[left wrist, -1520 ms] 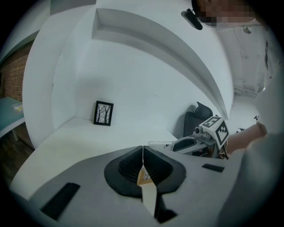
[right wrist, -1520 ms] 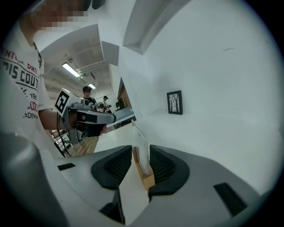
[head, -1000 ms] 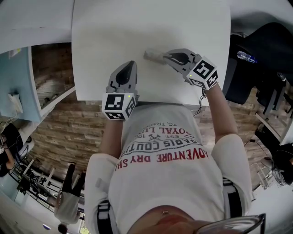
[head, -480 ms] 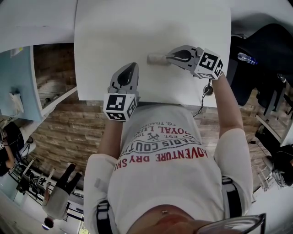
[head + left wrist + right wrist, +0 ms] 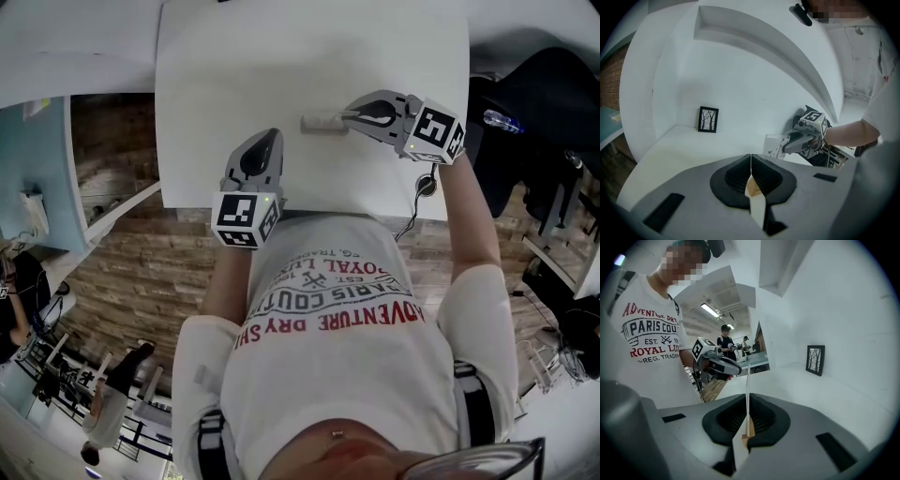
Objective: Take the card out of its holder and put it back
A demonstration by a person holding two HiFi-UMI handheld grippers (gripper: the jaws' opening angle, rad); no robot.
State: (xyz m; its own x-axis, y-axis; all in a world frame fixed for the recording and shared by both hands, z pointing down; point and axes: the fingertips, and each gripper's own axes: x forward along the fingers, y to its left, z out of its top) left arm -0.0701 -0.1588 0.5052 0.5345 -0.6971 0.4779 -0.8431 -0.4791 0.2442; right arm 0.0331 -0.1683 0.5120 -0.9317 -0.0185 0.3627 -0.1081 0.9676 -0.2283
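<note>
A clear card holder (image 5: 322, 122) with a printed card in it stands upright over the white table (image 5: 234, 66). In the left gripper view the clear card holder (image 5: 776, 145) shows its face with small dark print. My right gripper (image 5: 349, 116) is shut on its right end. In the right gripper view the card holder (image 5: 748, 380) rises edge-on as a thin sheet between the closed pads. My left gripper (image 5: 265, 141) hovers near the table's front edge, apart from the holder, its jaws shut with nothing between them.
A small black-framed picture (image 5: 708, 119) stands against the white wall at the table's far side. A black chair or bag (image 5: 534, 112) sits right of the table, and a cable (image 5: 418, 199) hangs off the front edge. Other people stand in the room behind.
My right gripper has shifted a little to the right and up, turning slightly, with the holder still in it. The left gripper has stayed in place.
</note>
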